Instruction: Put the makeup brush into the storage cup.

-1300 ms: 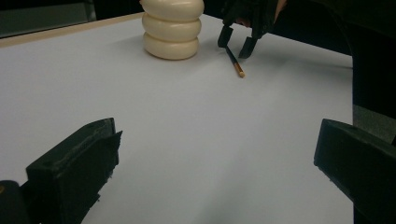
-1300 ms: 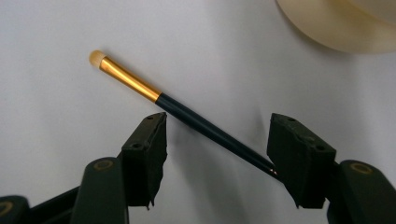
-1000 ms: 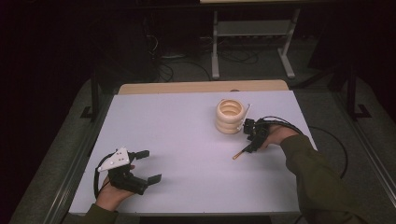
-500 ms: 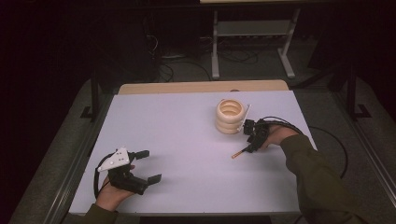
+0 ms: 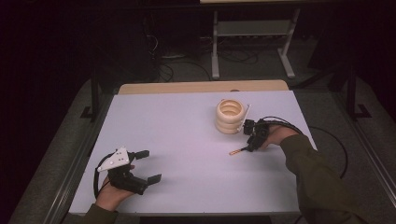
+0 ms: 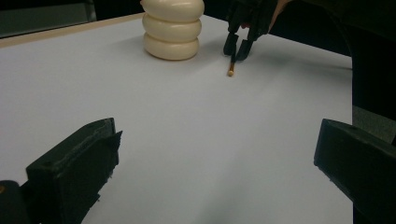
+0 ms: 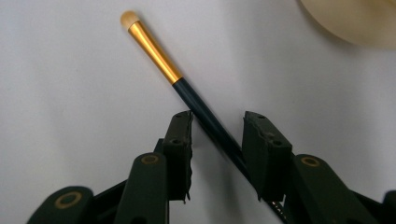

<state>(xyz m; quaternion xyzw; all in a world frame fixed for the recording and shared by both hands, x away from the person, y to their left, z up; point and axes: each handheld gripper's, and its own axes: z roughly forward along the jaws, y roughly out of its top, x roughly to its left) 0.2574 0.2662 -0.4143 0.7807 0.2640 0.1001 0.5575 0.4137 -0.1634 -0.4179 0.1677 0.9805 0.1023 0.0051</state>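
From the high view, the right gripper (image 5: 247,142) bends down over a slim make-up brush with a dark handle, gold ferrule and pale tip (image 5: 236,150) that lies flat on the white bench (image 5: 187,140). The brush's tip pokes out beyond the fingers toward the bench's middle. A stack of three cream, ring-shaped pieces (image 5: 230,116) stands just behind the fingers, apart from them. The left gripper (image 5: 140,165) rests near the bench's front edge, well apart from the brush, its fingers spread wide with nothing between them.

From the left gripper view, that gripper's own two black fingers (image 6: 74,168) stand far apart at the bottom corners over bare bench. Far ahead of them, the right gripper (image 6: 238,46) points steeply down with the brush tip (image 6: 230,71) showing just below it and the cream stack (image 6: 173,30) beside it.

From the right gripper view, the dark handle (image 7: 210,126) runs slantwise between the two fingers (image 7: 180,144), which have just been closing. The handle touches the tip of one finger, while a gap remains beside the other, so the pinch looks unfinished.

The step in hand appears to be grasping the brush. The next move likely calls for closing the fingers fully on the thin handle without rolling it aside, then lifting it straight off the bench.
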